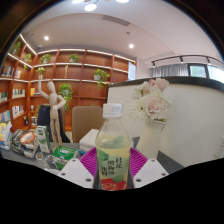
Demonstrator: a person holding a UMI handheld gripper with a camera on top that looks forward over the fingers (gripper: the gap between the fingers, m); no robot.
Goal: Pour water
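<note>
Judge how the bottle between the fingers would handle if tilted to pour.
The bottle looks like thin plastic, so it may flex under the fingers. It appears nearly full, likely heavy. The white cap seems on, so nothing would spill.

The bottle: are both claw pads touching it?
Touching. In the gripper view the bottle stands upright between the claw pads, and both pads press its label with no gap.

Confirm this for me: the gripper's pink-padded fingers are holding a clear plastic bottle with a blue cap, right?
Not quite: the gripper holds the clear plastic bottle between its pink pads, but the cap is white, not blue. The gripper view shows it.
</note>
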